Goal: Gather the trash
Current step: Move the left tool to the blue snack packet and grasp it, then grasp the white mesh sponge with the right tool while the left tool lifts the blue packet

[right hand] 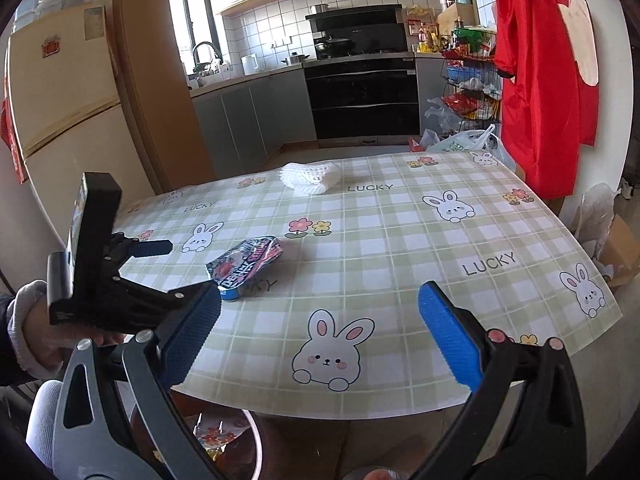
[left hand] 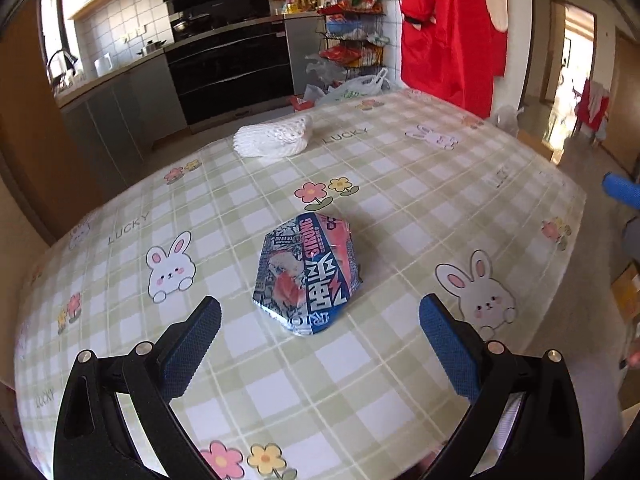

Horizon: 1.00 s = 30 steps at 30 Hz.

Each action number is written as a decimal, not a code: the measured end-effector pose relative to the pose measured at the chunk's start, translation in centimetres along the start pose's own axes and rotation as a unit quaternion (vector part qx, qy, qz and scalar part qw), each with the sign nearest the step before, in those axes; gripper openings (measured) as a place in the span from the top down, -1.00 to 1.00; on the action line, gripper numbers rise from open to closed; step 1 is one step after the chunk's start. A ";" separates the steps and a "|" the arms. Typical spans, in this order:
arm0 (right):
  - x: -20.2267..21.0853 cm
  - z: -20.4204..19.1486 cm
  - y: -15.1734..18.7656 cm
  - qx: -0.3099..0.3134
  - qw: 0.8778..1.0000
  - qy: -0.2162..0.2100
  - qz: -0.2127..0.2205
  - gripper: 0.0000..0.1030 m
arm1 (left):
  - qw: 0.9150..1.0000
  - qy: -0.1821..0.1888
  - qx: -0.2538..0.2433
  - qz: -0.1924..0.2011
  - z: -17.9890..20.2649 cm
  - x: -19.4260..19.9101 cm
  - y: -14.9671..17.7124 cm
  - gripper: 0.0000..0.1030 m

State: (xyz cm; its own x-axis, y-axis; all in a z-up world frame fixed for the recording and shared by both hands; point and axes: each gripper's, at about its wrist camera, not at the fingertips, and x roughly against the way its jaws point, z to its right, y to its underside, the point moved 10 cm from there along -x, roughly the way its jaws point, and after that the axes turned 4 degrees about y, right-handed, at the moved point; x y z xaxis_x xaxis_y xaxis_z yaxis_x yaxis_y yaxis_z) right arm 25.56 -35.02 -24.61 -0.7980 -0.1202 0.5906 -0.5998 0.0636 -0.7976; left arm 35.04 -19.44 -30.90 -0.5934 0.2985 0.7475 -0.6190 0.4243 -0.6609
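A: Start nearest. How does the left gripper (left hand: pixel 320 316) stand?

B: Its two blue-padded fingers (left hand: pixel 192 344) are spread wide apart with nothing between the pads. It hangs low over the table (left hand: pixel 400 380), which wears a green checked cloth with rabbits, flowers and the word LUCKY.

A: And the trash relative to it?

B: A crushed drink can (left hand: pixel 307 276), flattened, printed in blue, red and white, lies on the cloth just ahead of the fingertips, roughly centred in the gap between them. It is not touched by either pad.

A: The right gripper (right hand: pixel 320 316)?

B: Also spread wide and holding nothing. It sits at the near edge of the table. In its view the left gripper (right hand: pixel 132 264) comes in from the left side, held in a hand with a white cuff (right hand: pixel 44 340), and the same can (right hand: pixel 245 265) lies just beyond the left tool's tips, well to the left of the right gripper's own gap.

A: Anything below?

B: Under the table edge the rim of a round container (right hand: pixel 256 440) shows with colourful wrappers inside; I cannot tell more.

A: Farther out?

B: A white foam fruit net (left hand: pixel 274 138) lies near the far edge of the table, well apart from the can. Beyond it stand a black stove unit (right hand: pixel 362 96), grey cabinets, a wire rack of packets (right hand: pixel 470 80), and a red garment (right hand: pixel 544 80) hanging on the right.
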 end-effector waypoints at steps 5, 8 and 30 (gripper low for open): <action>-1.8 2.4 -0.3 -0.012 1.000 0.014 0.002 -0.89 | 0.993 -0.065 -0.086 -0.041 1.3 -5.4 -0.4 -0.89; -2.7 3.4 -0.4 -0.015 1.000 0.016 -0.002 -0.89 | 0.988 -0.093 -0.106 -0.056 0.8 -7.4 -0.6 -0.82; -12.7 -0.5 -8.7 0.093 0.995 -0.040 -0.021 -0.89 | 0.975 0.065 0.209 0.038 -11.8 -0.5 -0.9 0.87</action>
State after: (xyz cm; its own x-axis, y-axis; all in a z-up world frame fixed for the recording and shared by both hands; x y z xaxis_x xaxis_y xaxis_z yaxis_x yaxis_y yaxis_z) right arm 40.88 -33.56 -25.17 -0.7606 -0.1971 0.6185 -0.6060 -0.1261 -0.7854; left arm 41.95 -9.92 -29.87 -0.5929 0.4321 0.6795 -0.7475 0.0184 -0.6640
